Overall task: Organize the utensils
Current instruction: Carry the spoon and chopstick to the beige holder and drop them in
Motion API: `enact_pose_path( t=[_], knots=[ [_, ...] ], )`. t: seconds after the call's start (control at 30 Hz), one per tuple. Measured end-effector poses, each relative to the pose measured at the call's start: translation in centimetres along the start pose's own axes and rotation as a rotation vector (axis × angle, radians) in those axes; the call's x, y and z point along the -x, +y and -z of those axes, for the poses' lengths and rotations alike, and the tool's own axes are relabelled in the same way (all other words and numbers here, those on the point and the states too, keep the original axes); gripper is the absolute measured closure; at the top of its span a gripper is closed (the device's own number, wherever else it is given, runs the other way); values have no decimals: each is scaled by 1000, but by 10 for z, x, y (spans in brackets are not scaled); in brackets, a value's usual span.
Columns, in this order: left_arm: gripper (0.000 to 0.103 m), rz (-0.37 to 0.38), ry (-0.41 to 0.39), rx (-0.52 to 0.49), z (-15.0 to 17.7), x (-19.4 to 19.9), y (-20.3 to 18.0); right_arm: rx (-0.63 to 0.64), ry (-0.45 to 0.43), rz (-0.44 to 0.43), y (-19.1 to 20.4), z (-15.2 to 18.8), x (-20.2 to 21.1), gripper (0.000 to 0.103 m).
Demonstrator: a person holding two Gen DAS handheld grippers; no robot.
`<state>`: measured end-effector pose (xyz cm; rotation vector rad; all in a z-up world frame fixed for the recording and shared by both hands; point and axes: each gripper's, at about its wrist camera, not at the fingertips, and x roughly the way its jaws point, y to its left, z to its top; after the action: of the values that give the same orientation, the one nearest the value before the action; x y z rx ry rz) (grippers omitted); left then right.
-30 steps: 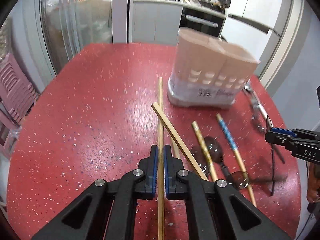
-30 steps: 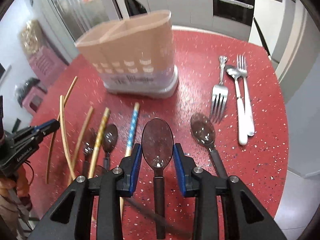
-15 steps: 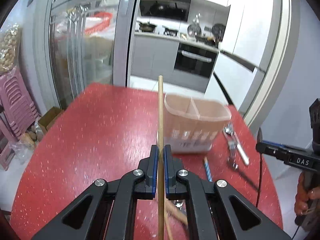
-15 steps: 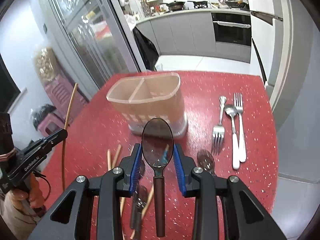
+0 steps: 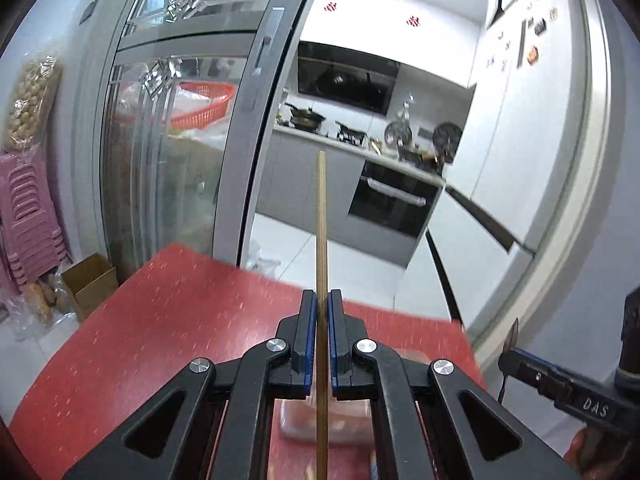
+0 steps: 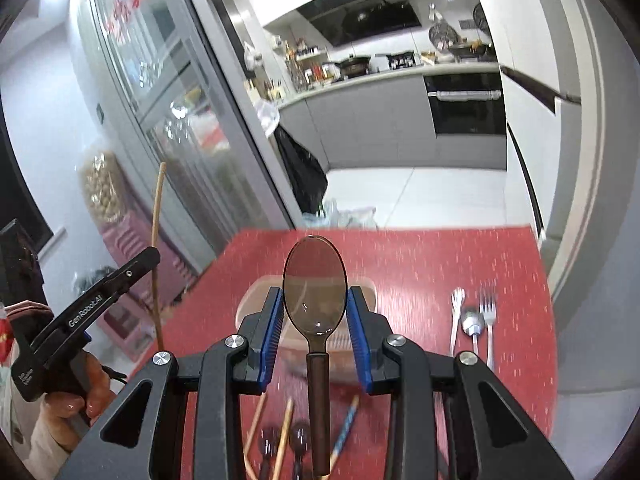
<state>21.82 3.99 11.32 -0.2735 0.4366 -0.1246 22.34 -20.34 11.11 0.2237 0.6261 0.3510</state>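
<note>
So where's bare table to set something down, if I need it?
Free: the red table between the holder and the forks and spoon, and its far edge. In the left view, the table's left half. Crowded: the near strip below the right gripper, strewn with chopsticks and spoons.

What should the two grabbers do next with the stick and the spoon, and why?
Probably lower both toward the holder. The left gripper pinches a chopstick, the right gripper clamps a dark spoon, and both hang above the pink container, so dropping them in comes next.
</note>
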Motion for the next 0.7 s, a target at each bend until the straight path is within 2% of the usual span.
enact_pose_path(
  t=[0.3,0.5,0.7],
  knots=[
    [75,-6,-75,2,-27,-58,-9,1,-100,-12,-2,-43,-35,68],
    [75,-4,-92,17,-18,-97,-10,12,-139,-5,-5,-51,-75,68],
    [75,-32,-81,-36,1,-122,-9,13,-117,8,-15,-40,-113,68]
  ],
)
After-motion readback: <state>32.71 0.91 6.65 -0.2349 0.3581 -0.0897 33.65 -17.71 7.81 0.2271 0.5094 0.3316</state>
